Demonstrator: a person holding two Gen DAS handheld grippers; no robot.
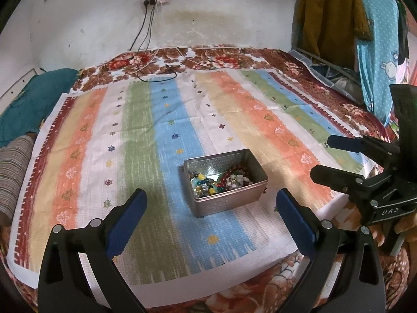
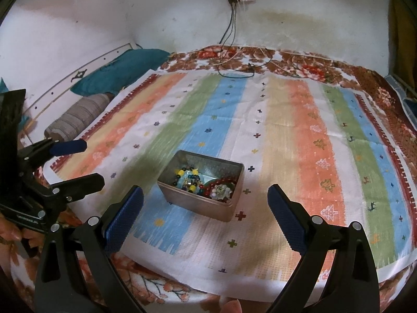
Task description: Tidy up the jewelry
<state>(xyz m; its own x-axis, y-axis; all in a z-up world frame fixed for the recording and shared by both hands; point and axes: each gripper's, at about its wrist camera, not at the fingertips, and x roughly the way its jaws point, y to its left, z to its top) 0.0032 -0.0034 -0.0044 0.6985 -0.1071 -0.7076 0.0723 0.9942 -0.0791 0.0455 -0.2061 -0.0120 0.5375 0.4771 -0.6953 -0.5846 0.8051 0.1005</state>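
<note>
Sitting pretty much dead centre on the striped pastel cloth (image 1: 166, 120) is a small rectangular silver metal tin (image 1: 226, 182), lid off. It's packed with a jumble of loose beaded jewelry (image 1: 221, 181): yellow and teal beads toward the 9 o'clock side of the tin, dark red strands and pale stones toward 3 o'clock, going by the left wrist view. The cloth lies over a brown floral blanket (image 1: 182, 61) on a bed.

The left gripper (image 1: 211, 215) hovers just short of the tin, fingers spread wide with nothing between the blue pads (image 1: 125, 221); the tin shows in the gap between them. The right gripper (image 2: 206, 215) has the same deal, spread wide and holding nothing, with the tin just past its tips at about 12 o'clock. Each gripper turns up in the other's camera: the right one at 3 o'clock in the left view, the left one at 9 o'clock in the right view, both well off to the sides of the tin.

Up at 12 o'clock, black and white cables (image 1: 146, 28) hang from a wall power strip (image 1: 155, 0) onto the blanket. A teal pillow (image 2: 122, 70) sits at 10 o'clock in the right view.
</note>
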